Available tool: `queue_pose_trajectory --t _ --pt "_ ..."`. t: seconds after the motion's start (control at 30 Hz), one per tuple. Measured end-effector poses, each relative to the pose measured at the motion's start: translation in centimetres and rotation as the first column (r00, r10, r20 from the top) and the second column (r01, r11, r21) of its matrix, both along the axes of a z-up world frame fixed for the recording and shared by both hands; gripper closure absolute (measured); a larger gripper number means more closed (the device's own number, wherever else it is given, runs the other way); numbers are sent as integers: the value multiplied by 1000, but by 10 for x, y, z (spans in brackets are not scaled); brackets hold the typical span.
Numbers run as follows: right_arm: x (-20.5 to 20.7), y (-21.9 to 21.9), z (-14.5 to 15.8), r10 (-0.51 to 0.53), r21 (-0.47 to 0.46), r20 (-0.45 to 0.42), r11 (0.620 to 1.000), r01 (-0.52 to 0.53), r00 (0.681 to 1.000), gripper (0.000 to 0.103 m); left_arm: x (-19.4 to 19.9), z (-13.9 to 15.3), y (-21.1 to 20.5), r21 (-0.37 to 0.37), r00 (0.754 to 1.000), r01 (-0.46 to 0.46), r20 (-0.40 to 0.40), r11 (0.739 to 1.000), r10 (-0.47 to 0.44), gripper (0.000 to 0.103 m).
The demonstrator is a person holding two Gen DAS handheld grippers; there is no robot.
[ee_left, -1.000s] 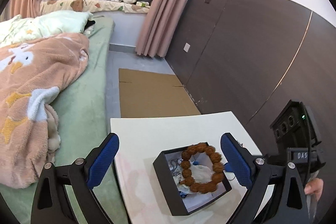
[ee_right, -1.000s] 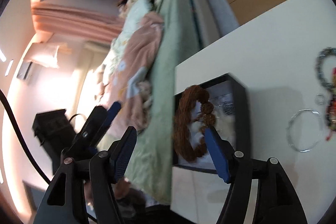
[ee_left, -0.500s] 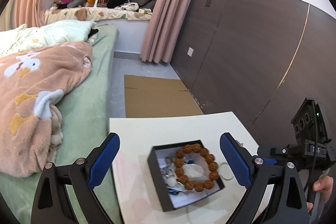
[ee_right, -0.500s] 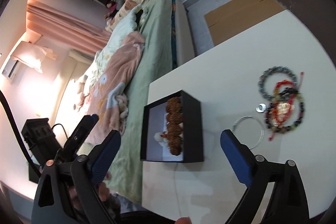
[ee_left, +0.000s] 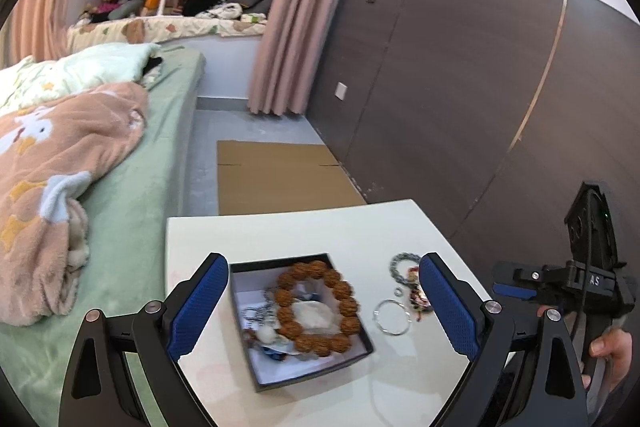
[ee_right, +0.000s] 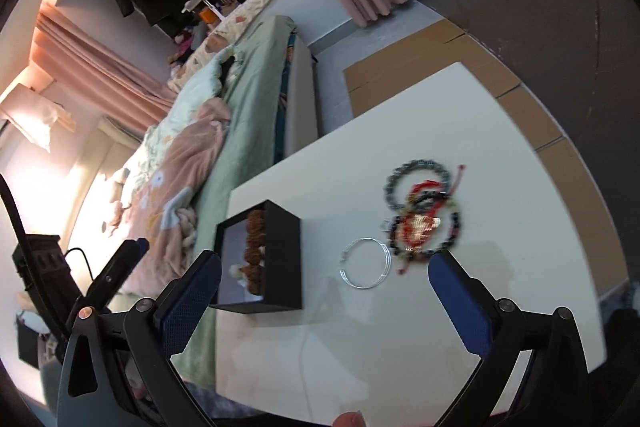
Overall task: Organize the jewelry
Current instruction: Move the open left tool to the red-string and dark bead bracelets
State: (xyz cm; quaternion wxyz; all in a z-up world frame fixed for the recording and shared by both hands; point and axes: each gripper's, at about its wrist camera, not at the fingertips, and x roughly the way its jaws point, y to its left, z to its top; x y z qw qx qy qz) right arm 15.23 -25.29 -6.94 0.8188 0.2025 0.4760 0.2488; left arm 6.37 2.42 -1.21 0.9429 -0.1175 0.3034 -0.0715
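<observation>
Since a second ago my right tool [ee_right: 326, 301] has let go of the brown bead bracelet [ee_left: 316, 307], which now lies in the black box [ee_left: 304, 323] on the white tabletop [ee_right: 500, 155]; its jaws are opening, empty. My left tool [ee_left: 320, 311] gapes empty too. Loose bracelets [ee_right: 424, 211], slightly blurred, lie beside the box; a green bed [ee_left: 140, 207] flanks the tabletop.
</observation>
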Motion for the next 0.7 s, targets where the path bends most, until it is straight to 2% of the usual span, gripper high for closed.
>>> queue_pose_trajectory --t 0.3,0.37,0.5,0.63,0.7 --pt "7 -37 -7 -111 -34 -60 993 109 992 0 19 -10 -46 15 994 97 -43 995 -96 9" --pt "10 -46 -11 -137 -29 -77 990 135 988 2 26 -14 -56 20 991 116 -63 993 -115 19" --pt "17 -60 -20 -172 -9 -132 985 173 976 21 46 -25 -75 -11 978 169 -124 986 -169 29" --pt "21 -65 -25 -191 -9 -157 981 192 969 29 63 -37 -95 -19 960 219 -176 975 -219 46" --pt "23 -66 -25 -201 -9 -165 979 202 966 29 69 -43 -106 -12 953 234 -196 972 -232 49"
